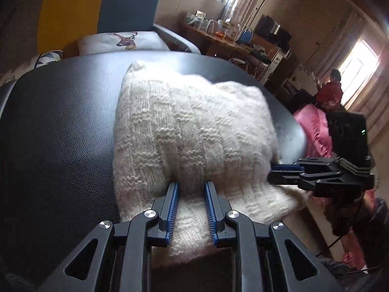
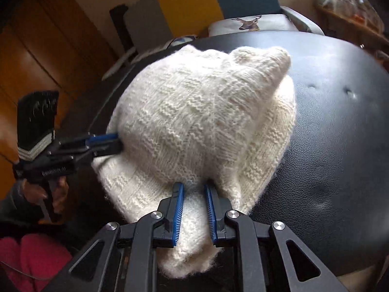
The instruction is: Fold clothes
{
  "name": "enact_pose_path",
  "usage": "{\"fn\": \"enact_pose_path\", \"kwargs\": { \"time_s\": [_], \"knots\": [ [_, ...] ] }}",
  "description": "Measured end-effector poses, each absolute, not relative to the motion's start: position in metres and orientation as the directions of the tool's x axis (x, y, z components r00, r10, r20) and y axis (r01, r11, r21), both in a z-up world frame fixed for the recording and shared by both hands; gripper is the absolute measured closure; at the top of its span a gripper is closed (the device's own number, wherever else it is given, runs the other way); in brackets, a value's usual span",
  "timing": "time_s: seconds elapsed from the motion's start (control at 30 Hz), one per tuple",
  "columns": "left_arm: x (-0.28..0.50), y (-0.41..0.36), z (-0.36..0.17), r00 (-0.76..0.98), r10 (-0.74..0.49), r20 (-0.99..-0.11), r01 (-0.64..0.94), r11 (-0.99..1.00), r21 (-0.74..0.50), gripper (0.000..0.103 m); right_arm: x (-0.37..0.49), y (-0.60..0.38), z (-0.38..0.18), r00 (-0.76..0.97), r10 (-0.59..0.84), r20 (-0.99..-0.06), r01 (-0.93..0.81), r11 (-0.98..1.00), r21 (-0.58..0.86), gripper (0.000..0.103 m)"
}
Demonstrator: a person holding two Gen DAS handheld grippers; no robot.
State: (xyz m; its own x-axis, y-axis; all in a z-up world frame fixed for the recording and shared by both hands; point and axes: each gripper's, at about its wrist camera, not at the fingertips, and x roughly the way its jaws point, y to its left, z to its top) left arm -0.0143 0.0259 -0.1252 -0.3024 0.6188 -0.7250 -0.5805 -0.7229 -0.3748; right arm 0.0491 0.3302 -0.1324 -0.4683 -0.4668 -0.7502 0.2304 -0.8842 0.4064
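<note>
Folding job in progress: the white knit sweater (image 1: 189, 131) is bunched up in a thick bundle on the black leather counter (image 1: 60, 121), near its front edge, with a bit hanging off toward me.

My left claw (image 1: 190, 187) is clamped on a fold of knit at the near edge, blue pads pinching the fabric between them. My right claw (image 2: 193, 189) is doing the same thing on its own side, closed on a ridge of wool. Each one shows up in the other's camera, gripping from the side.

Why both at the hem? I reckon holding two points of the same edge keeps it straight, so the layer travels as one flap instead of sagging in the middle. Chunky knit is floppy and stretchy, so a single pinch would just drag it.
</note>
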Motion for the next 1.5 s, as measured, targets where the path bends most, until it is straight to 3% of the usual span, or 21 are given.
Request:
{"fn": "enact_pose_path", "kwargs": {
  "time_s": [0.07,0.1,0.13,0.2,0.27,0.47,0.7,0.93,1.1,1.37,1.43,1.47,1.5],
  "knots": [
    [-0.025,0.010,-0.109,-0.287,0.701,-0.653,-0.548,-0.679,-0.487,0.081,0.053,0.342,-0.123,-0.492,-0.505,-0.709,0.209,-0.859,0.467,0.080],
    [-0.033,0.003,-0.100,-0.285,0.737,-0.613,-0.523,-0.655,-0.545,0.076,0.054,0.351,-0.117,-0.512,-0.523,-0.681,0.185,-0.842,0.508,0.068],
    [-0.044,-0.004,-0.096,-0.283,0.751,-0.597,-0.502,-0.646,-0.575,0.072,0.058,0.361,-0.111,-0.534,-0.550,-0.642,0.160,-0.812,0.562,0.037],
    [-0.067,-0.017,-0.087,-0.281,0.776,-0.565,-0.458,-0.626,-0.631,0.064,0.064,0.377,-0.099,-0.599,-0.563,-0.570,0.127,-0.769,0.626,0.000],
    [-0.094,-0.021,-0.090,-0.259,0.783,-0.565,-0.411,-0.619,-0.669,0.056,0.064,0.386,-0.093,-0.621,-0.574,-0.535,0.127,-0.746,0.653,0.000],
    [-0.148,-0.017,-0.133,-0.111,0.796,-0.594,-0.310,-0.596,-0.741,0.052,0.057,0.409,-0.105,-0.616,-0.497,-0.611,-0.024,-0.763,0.645,0.000],
    [-0.164,0.011,-0.159,-0.007,0.817,-0.577,-0.322,-0.548,-0.772,0.044,0.023,0.389,-0.144,-0.514,-0.550,-0.659,-0.063,-0.742,0.668,0.000],
    [-0.161,0.040,-0.175,0.077,0.807,-0.585,-0.347,-0.529,-0.774,0.034,0.018,0.357,-0.156,-0.489,-0.566,-0.663,0.014,-0.765,0.643,0.000],
    [-0.147,0.052,-0.170,0.045,0.785,-0.618,-0.434,-0.542,-0.720,0.049,0.022,0.343,-0.163,-0.504,-0.564,-0.654,0.061,-0.778,0.625,0.002],
    [-0.122,0.065,-0.162,-0.112,0.772,-0.625,-0.543,-0.574,-0.613,0.044,0.030,0.352,-0.165,-0.489,-0.600,-0.633,0.058,-0.747,0.663,0.000],
    [-0.122,0.066,-0.163,-0.102,0.769,-0.632,-0.510,-0.586,-0.630,0.044,0.035,0.353,-0.165,-0.488,-0.594,-0.640,0.073,-0.758,0.648,0.001],
    [-0.122,0.069,-0.163,-0.097,0.763,-0.639,-0.495,-0.595,-0.634,0.046,0.038,0.353,-0.164,-0.487,-0.590,-0.644,0.081,-0.764,0.640,0.006],
    [-0.122,0.071,-0.162,-0.093,0.757,-0.647,-0.480,-0.604,-0.637,0.050,0.041,0.354,-0.164,-0.498,-0.549,-0.671,0.048,-0.790,0.611,0.023]
  ]
}}
